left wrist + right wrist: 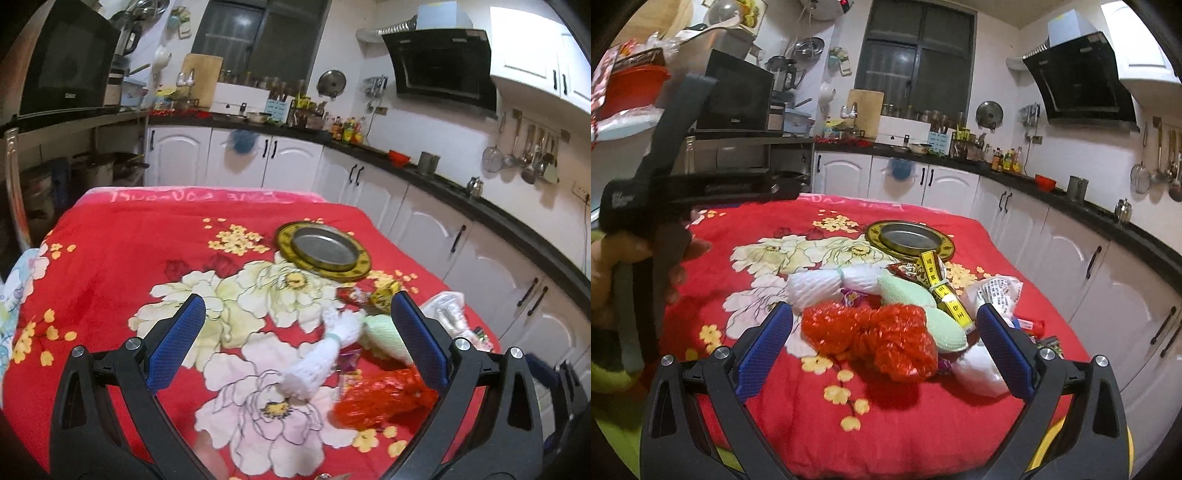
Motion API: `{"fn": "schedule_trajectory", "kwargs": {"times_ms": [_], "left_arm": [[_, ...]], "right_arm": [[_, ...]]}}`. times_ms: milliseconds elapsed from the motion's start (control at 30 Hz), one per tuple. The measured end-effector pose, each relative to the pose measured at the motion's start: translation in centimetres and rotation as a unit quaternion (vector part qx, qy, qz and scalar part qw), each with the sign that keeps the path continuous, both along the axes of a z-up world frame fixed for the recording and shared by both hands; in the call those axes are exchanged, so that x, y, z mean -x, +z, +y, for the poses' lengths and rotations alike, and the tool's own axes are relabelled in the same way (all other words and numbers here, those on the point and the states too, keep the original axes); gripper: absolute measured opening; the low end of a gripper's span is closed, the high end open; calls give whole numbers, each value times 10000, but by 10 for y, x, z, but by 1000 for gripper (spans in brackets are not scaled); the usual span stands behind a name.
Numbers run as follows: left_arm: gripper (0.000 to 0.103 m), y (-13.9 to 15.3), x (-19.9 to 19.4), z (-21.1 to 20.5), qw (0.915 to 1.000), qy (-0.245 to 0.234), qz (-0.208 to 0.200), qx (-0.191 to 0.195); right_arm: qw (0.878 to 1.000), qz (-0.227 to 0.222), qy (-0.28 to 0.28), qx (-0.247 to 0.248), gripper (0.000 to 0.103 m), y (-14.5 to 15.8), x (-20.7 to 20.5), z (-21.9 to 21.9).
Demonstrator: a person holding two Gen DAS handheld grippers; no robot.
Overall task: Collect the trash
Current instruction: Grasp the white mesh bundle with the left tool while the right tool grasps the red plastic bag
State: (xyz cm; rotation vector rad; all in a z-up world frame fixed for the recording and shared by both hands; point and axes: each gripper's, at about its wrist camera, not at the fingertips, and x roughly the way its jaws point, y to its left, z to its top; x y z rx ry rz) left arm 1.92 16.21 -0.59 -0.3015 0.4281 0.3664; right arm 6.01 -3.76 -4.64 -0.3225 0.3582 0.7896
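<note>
Worktop cover: red blanket, soft plush, printed with large cream peonies and small yellow blossoms; one piece, spread over the worktop.
Trash pile: gathered on the right half of the blanket, near its front edge, items touching or overlapping.
Red mesh wrap: one, crinkled glossy net, bunched into a knot; lies between the right gripper's fingers, no contact visible.
White foam net sleeve: one, ribbed tube, tied at the waist with a pale band; behind the red wrap.
Green foam pieces: two, pale, fine-textured, oval; right of the white sleeve.
Yellow carton strip: one, printed card, folded and tilted up.
Clear printed bag: one, crumpled film, at the pile's right edge.
Small candy wrappers: several, exact count cannot be told.
Round tray: one, metal dish with yellow printed rim, empty, behind the pile.
Left gripper: blue textured pads spread wide, holding nothing, above the blanket.
Right gripper: pads spread wide, holding nothing.
Hand: one, grasping the left gripper's black handle.
</note>
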Motion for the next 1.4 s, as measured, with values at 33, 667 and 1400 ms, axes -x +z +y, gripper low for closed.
{"fn": "schedule_trajectory", "kwargs": {"times_ms": [33, 667, 1400], "left_arm": [[92, -2, -1, 1, 10000, 3, 37, -6], [83, -73, -46, 16, 9862, -802, 1182, 837], [9, -77, -55, 3, 9792, -1201, 1374, 890]], "right_arm": [[10000, 25, -6, 13, 97, -1, -4, 3], [9951, 885, -201, 398, 94, -54, -55, 25], [9944, 1051, 70, 27, 25, -48, -47, 9]]}}
